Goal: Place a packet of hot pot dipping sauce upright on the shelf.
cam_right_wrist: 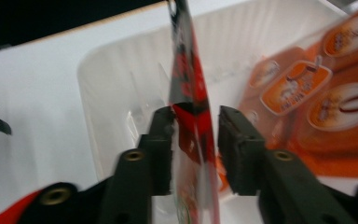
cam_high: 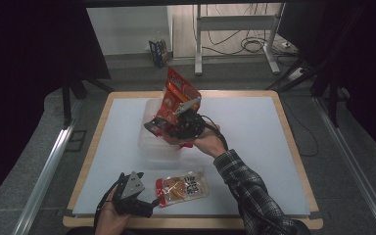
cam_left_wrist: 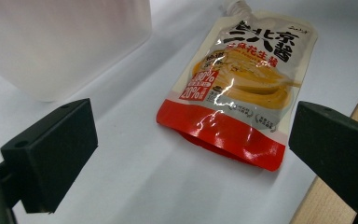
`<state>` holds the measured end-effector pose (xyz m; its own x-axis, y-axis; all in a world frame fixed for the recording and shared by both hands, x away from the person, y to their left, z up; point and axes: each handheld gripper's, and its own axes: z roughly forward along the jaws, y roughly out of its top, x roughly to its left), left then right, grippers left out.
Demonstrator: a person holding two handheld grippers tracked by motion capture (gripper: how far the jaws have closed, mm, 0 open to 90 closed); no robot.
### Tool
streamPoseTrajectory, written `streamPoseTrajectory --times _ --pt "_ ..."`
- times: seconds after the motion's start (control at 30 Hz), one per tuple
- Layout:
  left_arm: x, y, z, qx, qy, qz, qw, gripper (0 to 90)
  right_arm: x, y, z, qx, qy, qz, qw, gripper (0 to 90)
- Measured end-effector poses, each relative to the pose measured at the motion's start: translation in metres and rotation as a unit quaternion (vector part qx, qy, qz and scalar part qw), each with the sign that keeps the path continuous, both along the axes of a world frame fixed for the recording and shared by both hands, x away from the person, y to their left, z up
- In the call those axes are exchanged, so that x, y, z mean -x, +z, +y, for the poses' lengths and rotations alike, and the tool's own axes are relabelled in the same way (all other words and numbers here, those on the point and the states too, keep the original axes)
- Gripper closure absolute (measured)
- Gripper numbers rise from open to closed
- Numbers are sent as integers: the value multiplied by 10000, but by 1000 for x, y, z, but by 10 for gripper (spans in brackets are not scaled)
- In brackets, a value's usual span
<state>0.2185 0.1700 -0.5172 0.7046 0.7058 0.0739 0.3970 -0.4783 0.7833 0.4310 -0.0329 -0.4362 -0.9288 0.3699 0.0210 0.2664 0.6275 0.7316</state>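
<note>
Right gripper (cam_right_wrist: 196,140) slightly spread around orange packet (cam_right_wrist: 191,93) over clear container (cam_right_wrist: 121,74); left gripper (cam_left_wrist: 191,149) spread

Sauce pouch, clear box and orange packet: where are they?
Sauce pouch (cam_left_wrist: 235,88), left gripper view, printed front.
Clear box (cam_right_wrist: 116,70), right gripper view, ribbed inner wall.
Orange packet (cam_high: 176,93), high view, upper front.

Wooden-edged table (cam_high: 293,147) under a white mat (cam_high: 254,137). Resting on the mat: a clear plastic tub (cam_high: 149,142) near the middle and a sauce pouch (cam_high: 182,188) lying flat by the near edge, just beside the tub in the left gripper view, apparently not touching.
</note>
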Motion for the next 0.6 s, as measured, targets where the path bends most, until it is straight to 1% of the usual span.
streamPoseTrajectory --times 0.03,0.13,0.2,0.3,0.33,0.37,0.4,0.43,0.47,0.6 --pt "0 0 0 -13 -4 -2 10000 11 1 0 -3 29 -5 -12 10000 588" --pt "0 0 1 -1 7 -8 10000 11 2 3 -11 9 -56 -11 10000 553" --pt "0 1 1 13 13 -11 10000 11 3 5 -18 -23 -90 59 9999 542" --pt "-1 1 2 39 39 -10 10000 11 4 6 -26 -6 -101 108 9999 545" --pt "-1 1 3 41 43 -7 10000 11 5 6 -31 28 -102 95 9999 567" --pt "-1 1 3 43 47 -8 10000 11 5 6 -31 28 -102 95 9999 567" --pt "-1 1 3 44 52 -11 10000 11 6 6 -35 138 -123 62 9998 631" --pt "-1 1 3 44 52 -11 10000 11 6 6 -35 138 -123 62 9998 631" --pt "-1 1 2 78 67 -12 9999 11 7 6 -36 187 -119 49 9997 662" --pt "-1 1 2 42 52 -3 10000 11 9 1 -39 447 -130 8 9989 799"
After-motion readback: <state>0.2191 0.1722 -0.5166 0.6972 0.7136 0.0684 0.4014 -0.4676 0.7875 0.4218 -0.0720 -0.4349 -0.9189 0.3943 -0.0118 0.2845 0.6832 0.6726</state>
